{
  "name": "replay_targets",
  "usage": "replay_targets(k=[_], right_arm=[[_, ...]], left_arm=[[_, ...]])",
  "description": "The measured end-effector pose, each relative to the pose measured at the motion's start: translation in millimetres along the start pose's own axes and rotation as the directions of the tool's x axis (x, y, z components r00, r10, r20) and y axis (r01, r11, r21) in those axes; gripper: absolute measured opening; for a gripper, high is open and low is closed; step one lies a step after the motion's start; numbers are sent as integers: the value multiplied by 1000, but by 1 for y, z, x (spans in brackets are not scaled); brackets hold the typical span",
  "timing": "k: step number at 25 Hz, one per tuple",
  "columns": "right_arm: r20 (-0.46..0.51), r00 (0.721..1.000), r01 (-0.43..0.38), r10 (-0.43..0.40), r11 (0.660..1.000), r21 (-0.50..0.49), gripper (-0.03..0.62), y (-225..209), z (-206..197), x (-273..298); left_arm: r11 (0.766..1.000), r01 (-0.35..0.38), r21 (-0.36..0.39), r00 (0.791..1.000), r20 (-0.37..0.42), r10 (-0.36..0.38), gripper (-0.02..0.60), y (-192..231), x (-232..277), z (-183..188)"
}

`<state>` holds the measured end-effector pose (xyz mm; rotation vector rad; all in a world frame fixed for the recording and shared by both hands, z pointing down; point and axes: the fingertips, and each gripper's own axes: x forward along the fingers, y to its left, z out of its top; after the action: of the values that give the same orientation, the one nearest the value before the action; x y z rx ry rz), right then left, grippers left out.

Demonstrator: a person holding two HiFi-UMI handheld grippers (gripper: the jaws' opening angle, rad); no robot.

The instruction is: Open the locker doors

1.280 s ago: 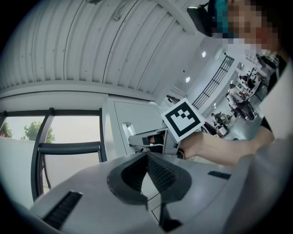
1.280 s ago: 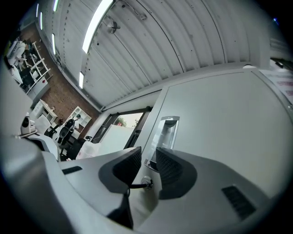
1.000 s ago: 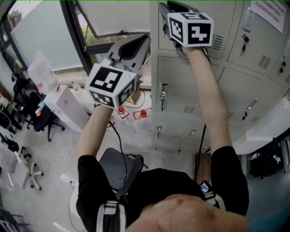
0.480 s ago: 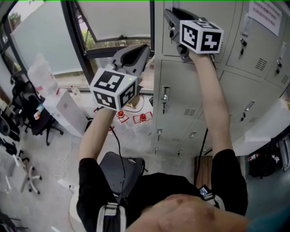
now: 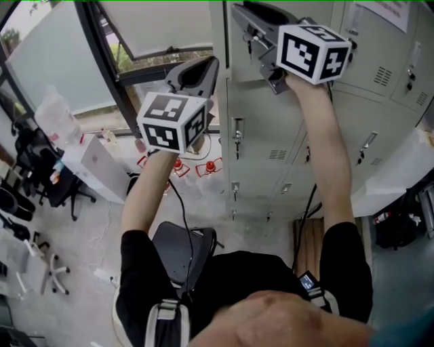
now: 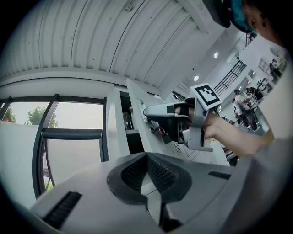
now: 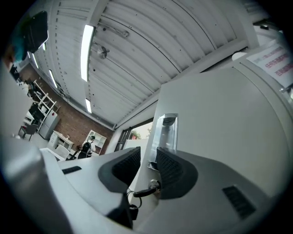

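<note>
Head view, right gripper [image 5: 241, 9]: raised at the top locker door [image 5: 241, 65] on the left edge of the locker bank [image 5: 285, 129]; the door stands ajar.
Head view, left gripper [image 5: 209, 62]: held up left of the lockers, before the window [image 5: 81, 61].
Left gripper view: claw [image 6: 147, 160] clenched, nothing in it; open door [image 6: 137, 98] ahead.
Right gripper view: claw [image 7: 147, 167] released, having just been opening; chrome handle [image 7: 167, 132] shows in the gap, key [image 7: 146, 192] below.
</note>
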<state>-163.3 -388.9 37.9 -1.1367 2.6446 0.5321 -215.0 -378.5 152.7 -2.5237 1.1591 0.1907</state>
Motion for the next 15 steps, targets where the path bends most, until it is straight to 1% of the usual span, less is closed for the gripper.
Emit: replay_targets(k=[5,9,12,15], right_arm=[[37,999,-36,35,999,10,109,11,11,-22],[54,997,-60,60,998,9,107,19,19,-40],[62,995,-82,82,997,-9,107,22,25,-55],[84,990,-111,111,994,-2,107,23,31,-72]], left_arm=[[1000,-11,24,999,-33,11,11,-13,14,-3],[1000,-4,19,999,-45,5,11,-27,20,-8],[1000,-2,25,999,-33,2,11,-38,24,-5],[999,12,30,1000,-12,-11,11,-51,27,2]])
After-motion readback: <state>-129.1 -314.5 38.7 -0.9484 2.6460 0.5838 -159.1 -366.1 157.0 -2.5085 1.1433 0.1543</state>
